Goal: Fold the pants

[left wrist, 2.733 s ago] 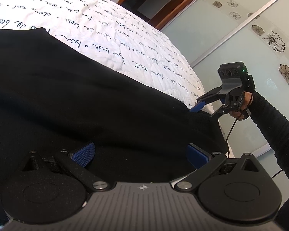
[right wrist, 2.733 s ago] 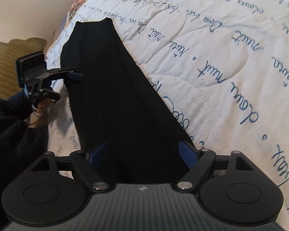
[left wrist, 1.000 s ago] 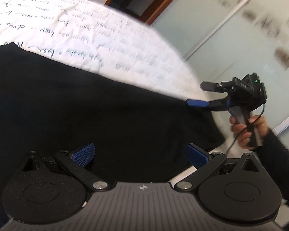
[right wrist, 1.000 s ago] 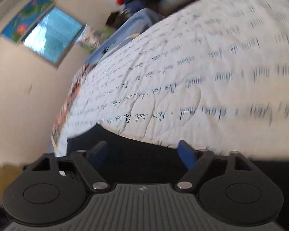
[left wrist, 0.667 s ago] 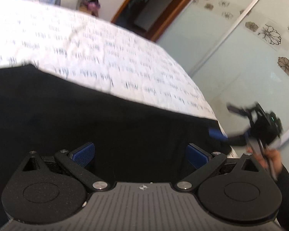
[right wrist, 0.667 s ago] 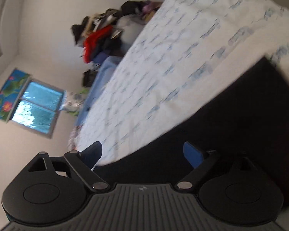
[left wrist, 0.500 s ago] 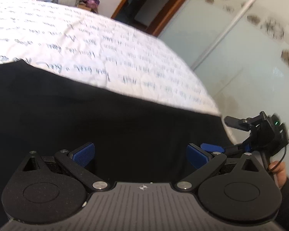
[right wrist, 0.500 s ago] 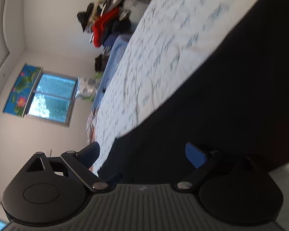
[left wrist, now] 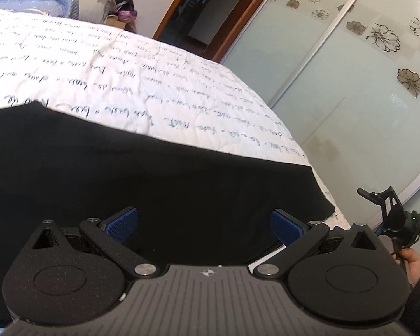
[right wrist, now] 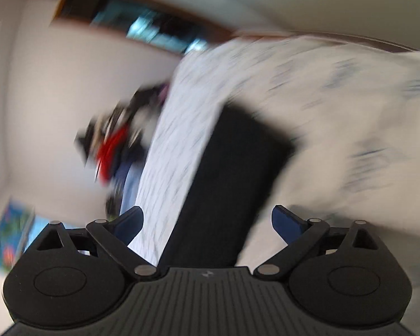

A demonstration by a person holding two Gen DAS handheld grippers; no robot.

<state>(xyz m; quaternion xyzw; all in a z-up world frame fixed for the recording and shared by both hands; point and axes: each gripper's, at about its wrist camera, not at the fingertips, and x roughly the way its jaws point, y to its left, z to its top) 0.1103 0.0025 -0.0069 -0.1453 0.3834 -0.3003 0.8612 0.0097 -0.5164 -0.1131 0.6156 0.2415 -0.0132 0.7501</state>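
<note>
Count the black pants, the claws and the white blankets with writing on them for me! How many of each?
Black pants: 1
Claws: 2, the left claw and the right claw
White blanket with writing: 1
Total: 4 things

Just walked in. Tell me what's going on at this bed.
A person with a tool in each hand is folding black pants that lie flat on the white quilt. The left tool hovers open over the near edge of the pants, gripping nothing. The right tool is open too and holds nothing; its view is blurred. From the left view it sits off the bed's corner, clear of the fabric.
</note>
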